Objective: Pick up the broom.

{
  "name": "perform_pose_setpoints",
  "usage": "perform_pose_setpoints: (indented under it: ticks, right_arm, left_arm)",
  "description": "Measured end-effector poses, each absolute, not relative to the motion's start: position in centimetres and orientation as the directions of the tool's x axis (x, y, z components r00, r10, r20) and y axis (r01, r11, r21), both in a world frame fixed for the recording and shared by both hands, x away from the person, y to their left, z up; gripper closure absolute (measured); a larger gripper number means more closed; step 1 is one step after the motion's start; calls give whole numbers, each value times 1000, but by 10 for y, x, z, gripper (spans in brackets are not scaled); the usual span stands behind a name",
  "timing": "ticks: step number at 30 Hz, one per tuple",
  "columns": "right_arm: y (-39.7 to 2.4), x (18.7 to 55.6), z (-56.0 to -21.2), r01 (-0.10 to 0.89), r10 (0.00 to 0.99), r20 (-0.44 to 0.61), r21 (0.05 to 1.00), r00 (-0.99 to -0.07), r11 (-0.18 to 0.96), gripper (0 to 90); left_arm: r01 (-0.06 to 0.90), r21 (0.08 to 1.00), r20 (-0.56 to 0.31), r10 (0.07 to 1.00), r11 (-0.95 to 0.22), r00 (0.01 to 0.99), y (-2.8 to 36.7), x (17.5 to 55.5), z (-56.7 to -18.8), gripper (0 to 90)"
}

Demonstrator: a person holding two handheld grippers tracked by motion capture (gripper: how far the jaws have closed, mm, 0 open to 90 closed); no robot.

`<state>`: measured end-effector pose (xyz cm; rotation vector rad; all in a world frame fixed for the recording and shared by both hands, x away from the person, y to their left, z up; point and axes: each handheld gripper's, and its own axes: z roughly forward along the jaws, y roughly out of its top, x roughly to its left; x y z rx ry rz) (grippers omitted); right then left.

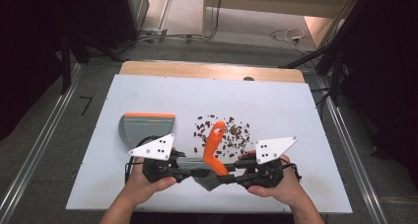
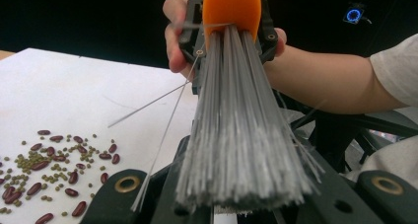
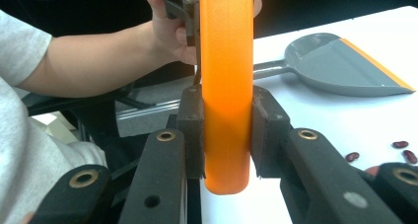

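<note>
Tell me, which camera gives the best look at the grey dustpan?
The high view: the dustpan lies whole on the white table, orange edge facing away. The right gripper view shows it side-on behind the orange brush handle.

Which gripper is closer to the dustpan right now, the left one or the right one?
Left. The left gripper sits just in front of the dustpan, clamped on the brush's bristles. The right gripper is farther off to the side, shut on the brush's orange handle.
</note>
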<state>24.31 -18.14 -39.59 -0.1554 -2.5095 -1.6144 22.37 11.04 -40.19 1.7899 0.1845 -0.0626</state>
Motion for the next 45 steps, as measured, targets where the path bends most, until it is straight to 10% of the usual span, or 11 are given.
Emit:
perform_pose_setpoints:
  ticks: [9,15,19,45]
  right_arm:
    - [-180,238,-394,161,53,153,899,-987,408,691]
    - [-182,238,-391,184,128,147,913,-981,364,691]
    - [-185,240,-390,209,193,149,913,-970,349,691]
    - [-216,285,-393,445,639,122,814,-760,373,691]
  left_arm:
    - [179,969,-157,135,-170,978,114,225,-405,747]
    - [194,973,-153,283,-125,947,122,226,-404,289]
    - [213,970,-159,358,-115,920,128,229,-407,170]
    - [232,958,-117,514,-167,850,161,211,-435,0]
